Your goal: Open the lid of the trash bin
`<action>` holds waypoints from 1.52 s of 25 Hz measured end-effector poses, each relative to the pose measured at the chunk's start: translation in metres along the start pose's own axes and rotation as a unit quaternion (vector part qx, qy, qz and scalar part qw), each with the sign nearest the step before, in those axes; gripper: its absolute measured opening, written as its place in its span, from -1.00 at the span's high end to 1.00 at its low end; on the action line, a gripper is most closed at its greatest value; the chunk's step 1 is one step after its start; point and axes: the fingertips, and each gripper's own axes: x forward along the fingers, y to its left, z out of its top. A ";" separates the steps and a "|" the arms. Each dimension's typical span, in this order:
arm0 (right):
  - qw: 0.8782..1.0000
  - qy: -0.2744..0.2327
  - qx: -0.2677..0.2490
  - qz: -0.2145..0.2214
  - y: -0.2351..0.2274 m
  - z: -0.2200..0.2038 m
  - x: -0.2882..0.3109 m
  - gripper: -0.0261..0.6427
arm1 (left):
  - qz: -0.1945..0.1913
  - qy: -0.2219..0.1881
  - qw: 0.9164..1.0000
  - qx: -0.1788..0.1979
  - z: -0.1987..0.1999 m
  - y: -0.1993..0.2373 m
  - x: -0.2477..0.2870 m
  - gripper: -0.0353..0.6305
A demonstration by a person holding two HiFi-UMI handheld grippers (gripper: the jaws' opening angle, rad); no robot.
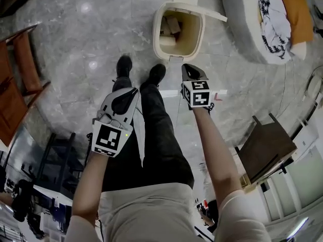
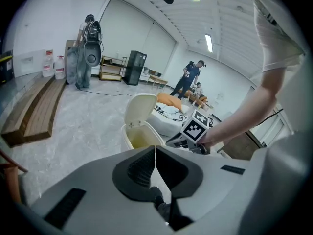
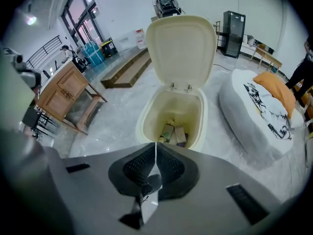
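Observation:
A cream trash bin (image 1: 176, 54) stands on the marble floor ahead of the person's shoes, its lid (image 1: 194, 5) raised upright at the far side. Small boxes lie inside it (image 3: 173, 132). In the right gripper view the bin (image 3: 146, 116) and its raised lid (image 3: 181, 50) sit straight ahead. My right gripper (image 1: 191, 70) hovers just short of the bin's near rim, jaws shut and empty. My left gripper (image 1: 123, 99) hangs lower left over the person's leg, also shut on nothing. The left gripper view shows the bin (image 2: 128, 140), its lid (image 2: 139, 110) and the right gripper's marker cube (image 2: 196, 127).
A round white cushion bed (image 1: 262, 29) with an orange pillow (image 1: 295, 11) lies right of the bin. Wooden furniture (image 1: 15, 84) stands at the left and a wooden stool (image 1: 265, 150) at the right. People stand far off (image 2: 188, 77).

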 end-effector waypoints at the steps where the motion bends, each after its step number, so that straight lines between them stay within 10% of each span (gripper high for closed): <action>1: 1.000 -0.004 0.001 0.000 0.001 0.003 -0.006 0.83 | -0.002 0.000 1.000 0.005 0.002 -0.003 -0.002 0.84; 38: 0.991 -0.130 -0.017 -0.024 0.045 0.106 -0.272 0.83 | -0.016 -0.051 0.997 0.059 0.154 -0.051 -0.144 0.84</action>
